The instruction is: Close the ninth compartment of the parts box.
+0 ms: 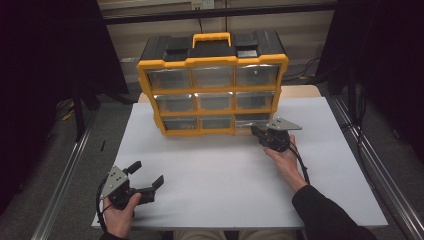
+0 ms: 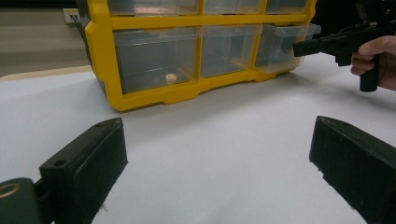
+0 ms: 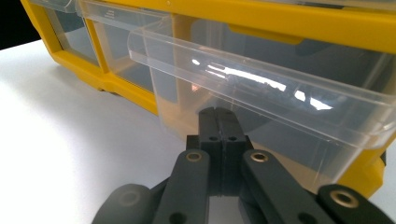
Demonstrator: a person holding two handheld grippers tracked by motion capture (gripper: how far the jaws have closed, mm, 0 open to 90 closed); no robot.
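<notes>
Nearest the person, the left tongs [image 1: 148,176] hang just above the white tabletop [image 1: 215,170] with the jaws spread wide and nothing between them; in the left gripper view bare tabletop lies between the two black pads. Farther out, the right tongs [image 1: 256,131] are at the bottom right drawer [image 3: 261,107] of the yellow organizer [image 1: 212,90], jaws pressed together tip to tip, with the tips against the clear front of that drawer, just under its lip. Whether they pinch any plastic or merely touch it I cannot tell. The drawer stands pulled part of the way out of its frame, its lip proud of the neighbouring drawers, which sit flush. By my reading the work on this drawer is midway: it is neither fully out nor pushed home, and finishing that travel is what is left. A small tan object [image 2: 171,77] lies in the bottom left drawer.
</notes>
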